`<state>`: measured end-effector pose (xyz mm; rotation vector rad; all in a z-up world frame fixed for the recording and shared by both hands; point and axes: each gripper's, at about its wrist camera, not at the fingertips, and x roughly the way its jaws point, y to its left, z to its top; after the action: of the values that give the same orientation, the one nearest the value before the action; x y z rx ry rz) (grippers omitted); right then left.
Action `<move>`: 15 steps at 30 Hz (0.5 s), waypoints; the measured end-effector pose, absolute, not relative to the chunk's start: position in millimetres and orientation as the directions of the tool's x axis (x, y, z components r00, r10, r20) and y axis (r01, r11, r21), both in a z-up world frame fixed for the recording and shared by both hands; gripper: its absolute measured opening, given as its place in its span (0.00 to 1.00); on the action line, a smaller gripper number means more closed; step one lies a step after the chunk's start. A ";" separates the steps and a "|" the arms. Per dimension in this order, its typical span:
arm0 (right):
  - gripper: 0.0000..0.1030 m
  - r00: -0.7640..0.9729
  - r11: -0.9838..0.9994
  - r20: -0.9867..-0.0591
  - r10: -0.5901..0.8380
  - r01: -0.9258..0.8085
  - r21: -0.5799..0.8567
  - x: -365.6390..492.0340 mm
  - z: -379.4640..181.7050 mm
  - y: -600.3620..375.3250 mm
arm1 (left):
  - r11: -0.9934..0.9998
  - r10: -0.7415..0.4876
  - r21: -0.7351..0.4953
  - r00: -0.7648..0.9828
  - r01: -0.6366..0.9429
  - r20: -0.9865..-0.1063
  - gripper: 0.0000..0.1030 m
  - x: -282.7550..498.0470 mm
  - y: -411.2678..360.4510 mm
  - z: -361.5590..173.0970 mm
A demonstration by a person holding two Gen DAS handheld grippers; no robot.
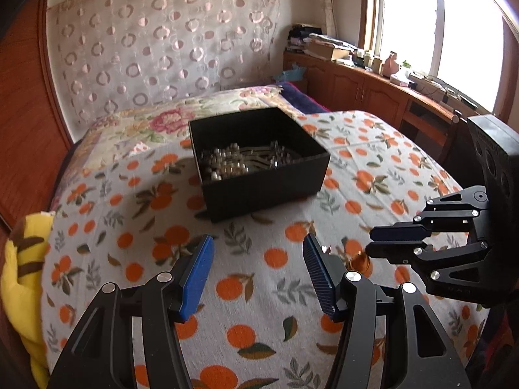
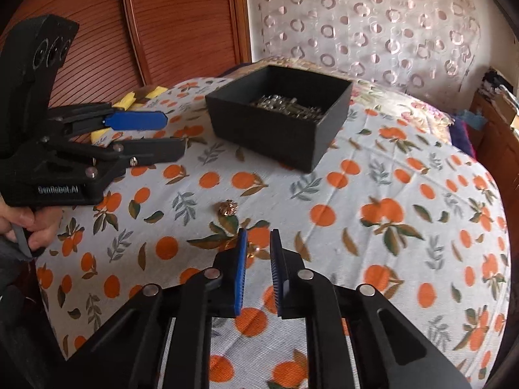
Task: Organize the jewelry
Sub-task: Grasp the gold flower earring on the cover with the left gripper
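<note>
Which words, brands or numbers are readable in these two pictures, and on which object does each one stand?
"GenRobot.AI": white letters on the black body of the left gripper, right wrist view.
Faint marking on the body of the right gripper, left wrist view: too blurred to read.
Black box, bedspread: no text.

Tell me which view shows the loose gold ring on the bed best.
The right wrist view: the ring lies in the open on the bedspread, before the black box, with nothing covering it. The left wrist view shows only a gold piece partly hidden behind the fingers; whether it is the same ring is unclear.
</note>
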<state>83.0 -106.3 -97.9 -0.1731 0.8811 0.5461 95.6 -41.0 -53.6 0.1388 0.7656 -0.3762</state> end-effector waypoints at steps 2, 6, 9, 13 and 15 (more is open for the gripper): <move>0.15 0.505 0.853 -0.777 0.374 -0.517 0.074 83.6 -99.7 -104.3 | 0.925 -0.283 -0.020 0.650 0.381 -0.705 0.53 95.3 -40.2 -58.4; 0.15 0.499 0.861 -0.793 0.350 -0.505 0.063 86.8 -104.5 -102.1 | 0.922 -0.282 -0.022 0.632 0.387 -0.722 0.53 94.2 -42.6 -66.3; 0.15 0.497 0.858 -0.794 0.350 -0.509 0.060 85.7 -104.7 -103.0 | 0.917 -0.288 -0.023 0.624 0.397 -0.726 0.53 92.1 -45.9 -69.2; 0.12 0.501 0.856 -0.792 0.348 -0.515 0.050 83.9 -103.4 -103.4 | 0.909 -0.302 -0.031 0.608 0.415 -0.735 0.53 92.3 -54.4 -72.6; 0.11 0.515 0.860 -0.785 0.345 -0.508 0.045 83.5 -101.1 -107.9 | 0.905 -0.306 -0.029 0.601 0.425 -0.738 0.53 92.5 -58.9 -74.1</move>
<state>83.5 -107.9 -101.1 -0.2001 0.8932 0.5160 92.5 -58.9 -74.1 0.1557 0.8239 -0.4260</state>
